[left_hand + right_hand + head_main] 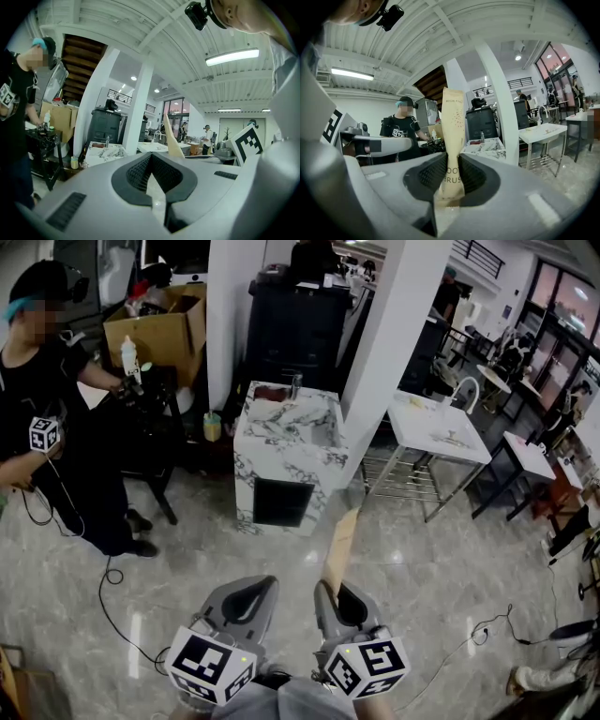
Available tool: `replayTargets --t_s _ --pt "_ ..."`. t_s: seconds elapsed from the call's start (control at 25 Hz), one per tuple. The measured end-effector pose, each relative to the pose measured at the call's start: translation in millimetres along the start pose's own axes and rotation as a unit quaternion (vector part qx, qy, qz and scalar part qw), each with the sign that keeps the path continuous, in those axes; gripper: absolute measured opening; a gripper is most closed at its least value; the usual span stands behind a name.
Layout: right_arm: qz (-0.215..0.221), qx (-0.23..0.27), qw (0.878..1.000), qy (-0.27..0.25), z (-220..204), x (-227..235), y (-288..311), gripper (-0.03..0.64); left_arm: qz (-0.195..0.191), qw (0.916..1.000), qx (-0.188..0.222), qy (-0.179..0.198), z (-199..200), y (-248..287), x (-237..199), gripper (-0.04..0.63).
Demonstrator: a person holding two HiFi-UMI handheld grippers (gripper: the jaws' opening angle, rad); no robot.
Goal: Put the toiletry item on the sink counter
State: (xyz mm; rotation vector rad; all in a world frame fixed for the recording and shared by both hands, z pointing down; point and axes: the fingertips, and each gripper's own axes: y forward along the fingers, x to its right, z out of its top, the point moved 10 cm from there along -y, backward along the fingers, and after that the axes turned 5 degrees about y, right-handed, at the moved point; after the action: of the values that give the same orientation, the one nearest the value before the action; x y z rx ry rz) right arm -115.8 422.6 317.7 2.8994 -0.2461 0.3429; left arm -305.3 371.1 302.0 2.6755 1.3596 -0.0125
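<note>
The toothbrush packet [452,133] is speckled beige, the sink counter [281,437] grey-veined white

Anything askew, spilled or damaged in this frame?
Nothing stands out. The right gripper holds the beige toiletry pack cleanly near its lower end, the left gripper is shut and empty, and the marble sink counter ahead looks intact.

Beyond the toothbrush box [340,545] clamped in the right gripper [334,596] stands the sink counter [281,442], a cabinet [298,329] behind it, a person [56,409] left of it, a pillar [384,343] and table [439,427] to its right.
</note>
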Motion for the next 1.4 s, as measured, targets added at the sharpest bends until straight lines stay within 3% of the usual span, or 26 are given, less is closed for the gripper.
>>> replayTargets --t_s 0.72,1.4 --pt "0.012 -0.001 1.0 0.008 -1 8 0 0.075 0.003 1.0 -0.003 0.004 -1 5 7 0.005" --pt "0.031 -0.002 0.999 0.013 0 32 -21 0.075 0.03 0.9995 0.01 0.002 4 7 38 0.005"
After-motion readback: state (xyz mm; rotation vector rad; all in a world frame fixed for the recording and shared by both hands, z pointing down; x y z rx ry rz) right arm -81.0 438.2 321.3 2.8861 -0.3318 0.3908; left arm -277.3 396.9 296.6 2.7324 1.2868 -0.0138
